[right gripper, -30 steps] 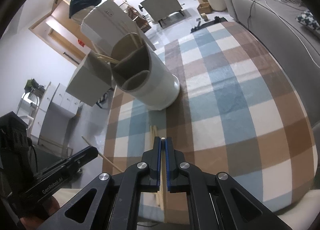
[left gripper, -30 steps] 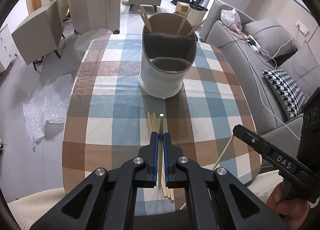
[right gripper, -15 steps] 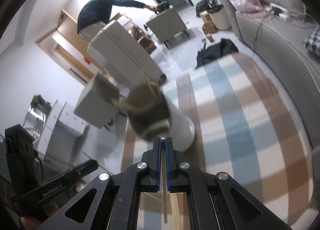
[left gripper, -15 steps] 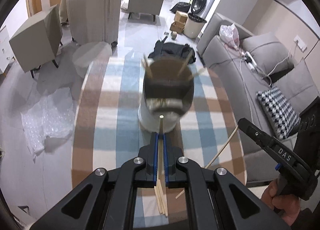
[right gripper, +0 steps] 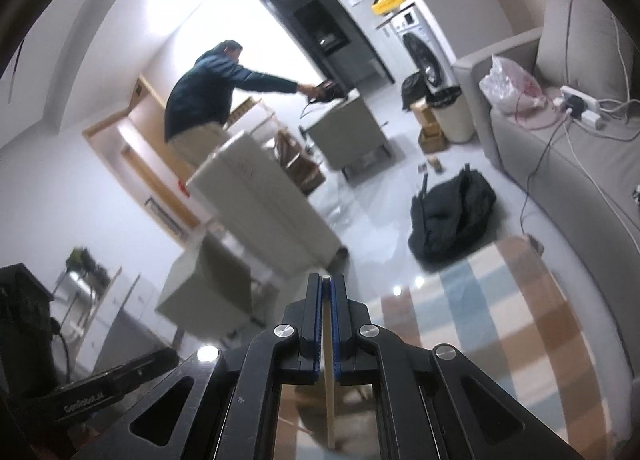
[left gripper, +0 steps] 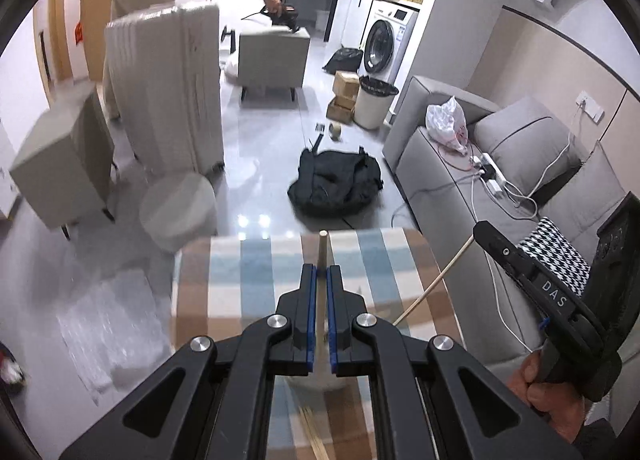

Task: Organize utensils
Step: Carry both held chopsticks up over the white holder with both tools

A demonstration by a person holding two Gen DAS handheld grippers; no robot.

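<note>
1. Left gripper (left gripper: 321, 272): jaws were seen clenched on one wooden chopstick (left gripper: 322, 250), pinched near its upper end; the rounded tip stuck out just past the blue pads (left gripper: 308, 312), and the rest of the shaft ran down betw. the fingers, out of sight.
2. Right gripper (right gripper: 328, 284): jaws likewise clamped on a second chopstick (right gripper: 330, 388), tip barely proud of the pads, long tail hanging below toward the table.
3. Both sticks were held clear above the checked tablecloth (left gripper: 248, 288). A white holder base (left gripper: 320, 382) was glimpsed under the left fingers, mostly hidden; a few loose sticks (left gripper: 314, 436) lay on the cloth just nearer the camera.
4. Handling, judged: thin wood, v. light, stiff, not fragile under a moderate pinch. Smooth round shaft, so prob. prone to pivoting or sliding in flat pads if gripped off-centre.
5. Grip point, judged: near one end, as now, leaves a long free tail for dropping into a holder compartment; tail swing was thought likely w/ fast moves.
6. Risk, judged: the free end could catch the holder rim or sticks already in it; slow, near-upright entry advised.
7. A person (right gripper: 208, 99) stood well apart in the background, not involved.
</note>
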